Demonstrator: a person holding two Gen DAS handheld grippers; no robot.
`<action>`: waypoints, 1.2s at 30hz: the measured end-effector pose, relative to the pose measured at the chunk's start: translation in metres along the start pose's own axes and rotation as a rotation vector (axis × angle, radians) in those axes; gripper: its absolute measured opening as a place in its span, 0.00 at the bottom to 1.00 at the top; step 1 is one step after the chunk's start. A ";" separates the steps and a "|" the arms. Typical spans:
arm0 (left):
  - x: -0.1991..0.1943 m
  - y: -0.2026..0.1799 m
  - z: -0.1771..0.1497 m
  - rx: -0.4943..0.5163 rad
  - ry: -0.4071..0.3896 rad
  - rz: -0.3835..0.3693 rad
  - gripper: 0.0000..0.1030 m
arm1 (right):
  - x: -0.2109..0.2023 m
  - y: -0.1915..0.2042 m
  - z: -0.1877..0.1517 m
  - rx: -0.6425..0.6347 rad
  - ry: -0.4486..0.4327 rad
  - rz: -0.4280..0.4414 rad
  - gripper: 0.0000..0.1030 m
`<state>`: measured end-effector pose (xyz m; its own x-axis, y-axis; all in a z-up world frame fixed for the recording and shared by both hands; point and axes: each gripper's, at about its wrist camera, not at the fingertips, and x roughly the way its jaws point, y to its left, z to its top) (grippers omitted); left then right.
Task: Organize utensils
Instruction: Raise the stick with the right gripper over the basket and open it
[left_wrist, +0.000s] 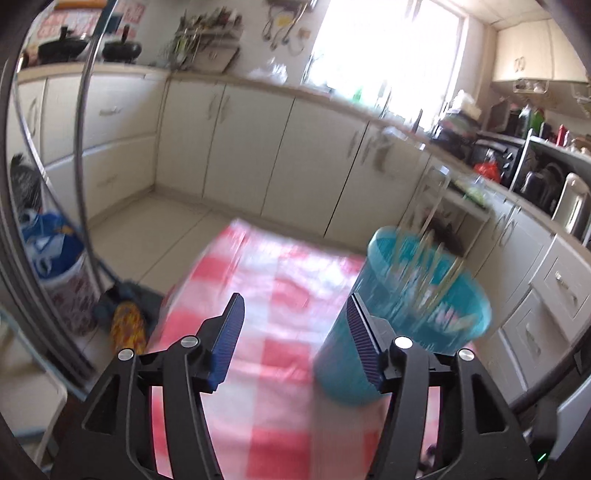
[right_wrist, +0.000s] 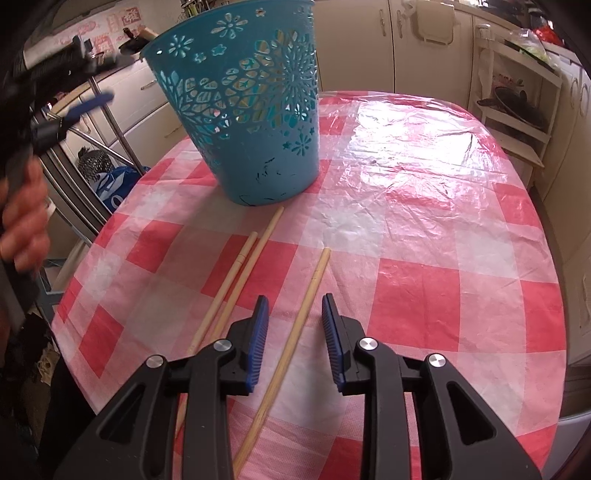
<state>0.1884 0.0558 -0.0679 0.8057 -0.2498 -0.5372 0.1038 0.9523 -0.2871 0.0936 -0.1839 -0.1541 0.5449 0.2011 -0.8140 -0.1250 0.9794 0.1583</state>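
Chopsticks: three lie loose on the checked tablecloth (right_wrist: 424, 258), ahead of the right gripper (right_wrist: 294, 339); the lone chopstick (right_wrist: 295, 332) runs lengthwise through the gap between its blue pads, touching neither, jaws partly spread and holding nothing. The other pair of chopsticks (right_wrist: 236, 280) lies just left of the left-hand pad, tips toward the teal perforated basket (right_wrist: 251, 110) standing farther ahead. More chopsticks (left_wrist: 432, 266) already stand inside that basket, seen from the left wrist. Left gripper (left_wrist: 295, 332): jaws spread, empty, basket wall just beyond its right-hand finger. Risks, as judgement: the chopstick is round and lies flat, so closing on it from this steep angle may roll or skid it over the slick plastic cloth; a pinch near the lower end would let the long free end droop or swing when lifted; the left-hand pad could nudge the neighbouring pair; the left gripper, so close to the basket, might tip it. Unclear: the left wrist view is motion-blurred, so the basket contents cannot be counted; near ends of all three chopsticks are covered by the gripper body; pad-to-table contact cannot be told.
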 end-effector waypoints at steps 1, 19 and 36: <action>0.006 0.006 -0.011 -0.012 0.037 0.007 0.53 | 0.000 0.003 -0.001 -0.017 -0.001 -0.020 0.24; 0.045 0.022 -0.063 -0.049 0.248 -0.039 0.73 | -0.040 -0.043 -0.001 0.371 -0.100 0.240 0.06; 0.048 0.019 -0.062 -0.045 0.264 -0.074 0.75 | -0.110 0.003 0.185 0.270 -0.531 0.271 0.06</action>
<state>0.1930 0.0510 -0.1485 0.6161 -0.3610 -0.7001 0.1259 0.9225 -0.3649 0.1866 -0.1998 0.0395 0.8673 0.3542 -0.3498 -0.1407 0.8485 0.5102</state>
